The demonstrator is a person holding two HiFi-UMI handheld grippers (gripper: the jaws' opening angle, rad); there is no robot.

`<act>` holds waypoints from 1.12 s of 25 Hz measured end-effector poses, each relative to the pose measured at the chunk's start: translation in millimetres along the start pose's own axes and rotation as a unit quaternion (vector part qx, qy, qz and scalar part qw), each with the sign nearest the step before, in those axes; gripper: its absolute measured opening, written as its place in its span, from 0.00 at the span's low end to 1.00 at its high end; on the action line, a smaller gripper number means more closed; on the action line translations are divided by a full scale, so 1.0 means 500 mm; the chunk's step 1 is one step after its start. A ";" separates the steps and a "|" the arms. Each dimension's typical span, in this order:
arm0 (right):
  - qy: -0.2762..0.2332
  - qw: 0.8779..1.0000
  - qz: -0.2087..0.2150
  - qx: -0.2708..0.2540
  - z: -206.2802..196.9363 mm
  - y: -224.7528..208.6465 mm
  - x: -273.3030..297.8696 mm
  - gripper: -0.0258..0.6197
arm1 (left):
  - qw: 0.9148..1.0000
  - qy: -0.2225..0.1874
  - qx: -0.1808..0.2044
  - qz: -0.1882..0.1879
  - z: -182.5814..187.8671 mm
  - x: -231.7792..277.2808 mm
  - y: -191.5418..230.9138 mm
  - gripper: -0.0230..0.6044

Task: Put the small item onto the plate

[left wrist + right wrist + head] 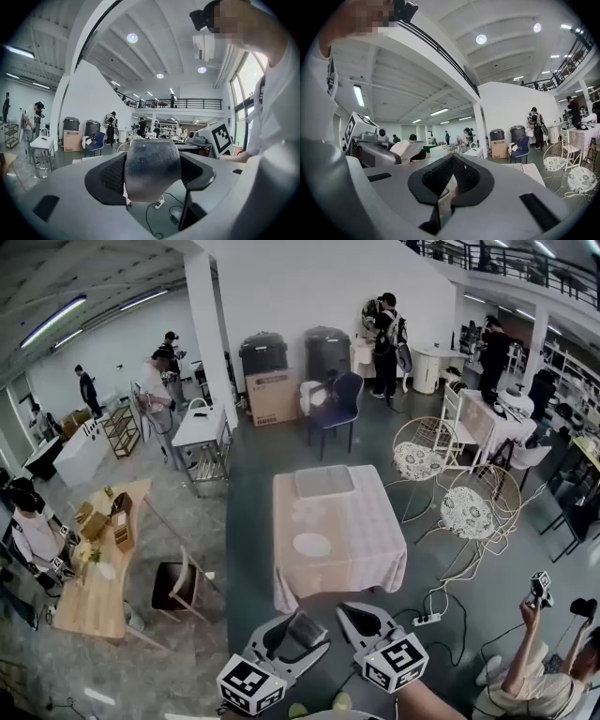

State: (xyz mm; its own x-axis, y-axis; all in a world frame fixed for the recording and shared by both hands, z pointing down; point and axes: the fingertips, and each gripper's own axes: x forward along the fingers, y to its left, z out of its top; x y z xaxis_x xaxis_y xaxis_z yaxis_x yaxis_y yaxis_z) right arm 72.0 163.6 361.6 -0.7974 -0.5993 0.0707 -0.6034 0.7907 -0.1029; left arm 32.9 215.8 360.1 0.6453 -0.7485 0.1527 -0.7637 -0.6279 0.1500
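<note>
A dark grey, rounded small item (152,168) sits between the jaws of my left gripper (152,174), which is shut on it. In the head view this gripper (298,634) is held low in front of me, with the item (304,624) at its tip. Close beside it to the right, my right gripper (367,620) is shut with nothing in it; its own view shows the pads (440,180) nearly meeting. Ahead stands a table (375,531) under a pale pink cloth, and a white plate (311,545) lies near its front edge. Both grippers are well short of the table.
A flat tray (324,481) lies at the table's far end. Two white wire chairs (469,512) stand to the right, a wooden chair (178,585) and a long wooden table (94,587) to the left. A power strip (427,619) with cables lies on the floor. A person (534,681) is at the bottom right.
</note>
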 end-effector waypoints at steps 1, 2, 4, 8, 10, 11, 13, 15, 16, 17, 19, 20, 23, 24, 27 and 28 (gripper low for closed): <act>-0.003 1.000 0.002 0.005 -0.001 0.000 0.000 0.06 | 1.000 0.000 0.002 0.001 -0.003 0.000 0.004 0.54; -0.005 1.000 0.004 0.011 -0.002 -0.001 0.000 0.06 | 1.000 0.002 0.004 0.002 -0.006 0.000 0.009 0.54; -0.006 1.000 0.009 0.024 -0.007 -0.007 -0.002 0.06 | 1.000 0.005 0.010 0.006 -0.008 0.004 0.020 0.54; -0.012 0.999 0.018 0.040 -0.015 -0.018 -0.012 0.06 | 1.000 0.003 0.020 0.010 -0.004 0.017 0.032 0.54; -0.017 0.999 0.020 0.043 -0.015 -0.029 -0.017 0.06 | 1.000 0.002 0.022 0.010 -0.003 0.027 0.033 0.54; -0.018 0.999 0.018 0.043 -0.016 -0.038 -0.021 0.06 | 1.000 0.002 0.022 0.010 -0.005 0.034 0.032 0.54; -0.020 0.999 0.014 0.046 -0.017 -0.060 -0.029 0.06 | 1.000 0.001 0.019 0.009 -0.008 0.050 0.026 0.54; -0.025 0.998 0.012 0.049 -0.017 -0.079 -0.037 0.06 | 1.000 0.002 0.019 0.011 -0.013 0.065 0.021 0.54; -0.027 0.998 0.013 0.051 -0.018 -0.085 -0.040 0.06 | 1.000 0.003 0.020 0.013 -0.016 0.070 0.020 0.54; -0.028 0.998 0.014 0.052 -0.019 -0.089 -0.041 0.06 | 1.000 0.004 0.021 0.016 -0.017 0.074 0.020 0.54; -0.030 0.998 0.016 0.056 -0.020 -0.098 -0.043 0.06 | 0.999 0.007 0.023 0.022 -0.019 0.082 0.019 0.54; -0.031 0.998 0.016 0.058 -0.021 -0.104 -0.043 0.06 | 0.999 0.010 0.024 0.024 -0.019 0.087 0.018 0.54; -0.033 0.997 0.018 0.064 -0.025 -0.118 -0.041 0.06 | 0.999 0.019 0.031 0.028 -0.023 0.101 0.018 0.54; -0.034 0.997 0.020 0.064 -0.026 -0.121 -0.039 0.06 | 0.999 0.020 0.032 0.029 -0.024 0.104 0.020 0.54; -0.035 0.997 0.023 0.064 -0.024 -0.129 -0.030 0.06 | 0.999 0.021 0.032 0.032 -0.021 0.113 0.031 0.54; -0.035 0.997 0.023 0.065 -0.025 -0.135 -0.025 0.06 | 0.999 0.022 0.032 0.032 -0.021 0.118 0.036 0.54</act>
State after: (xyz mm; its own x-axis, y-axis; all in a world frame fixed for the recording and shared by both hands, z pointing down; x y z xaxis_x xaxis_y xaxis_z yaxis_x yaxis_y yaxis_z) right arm 122.7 119.5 379.8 -0.8192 -0.5735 -0.0056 -0.5566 0.7974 -0.2332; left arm 57.4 162.5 382.2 0.5936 -0.7785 0.2040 -0.8023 -0.5921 0.0750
